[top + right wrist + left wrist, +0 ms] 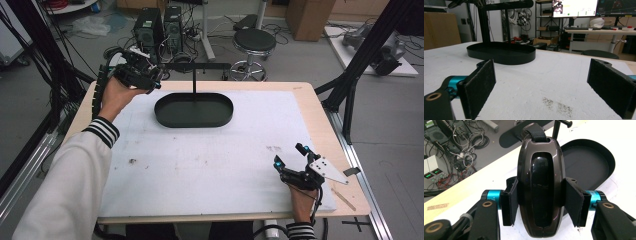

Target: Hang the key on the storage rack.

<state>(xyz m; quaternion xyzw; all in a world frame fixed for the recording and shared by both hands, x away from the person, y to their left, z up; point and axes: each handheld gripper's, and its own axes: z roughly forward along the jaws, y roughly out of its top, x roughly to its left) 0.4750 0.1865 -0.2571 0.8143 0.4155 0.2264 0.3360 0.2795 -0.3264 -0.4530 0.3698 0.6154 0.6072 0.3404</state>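
Pinching a glossy dark-brown oval device (539, 187) w/ a strap on top, the left gripper (142, 75) is held above the table's far-left edge, just beside the black oval tray (194, 111). The right gripper (291, 156) is rested near the front-right corner, jaws spread wide, nothing betw. them.
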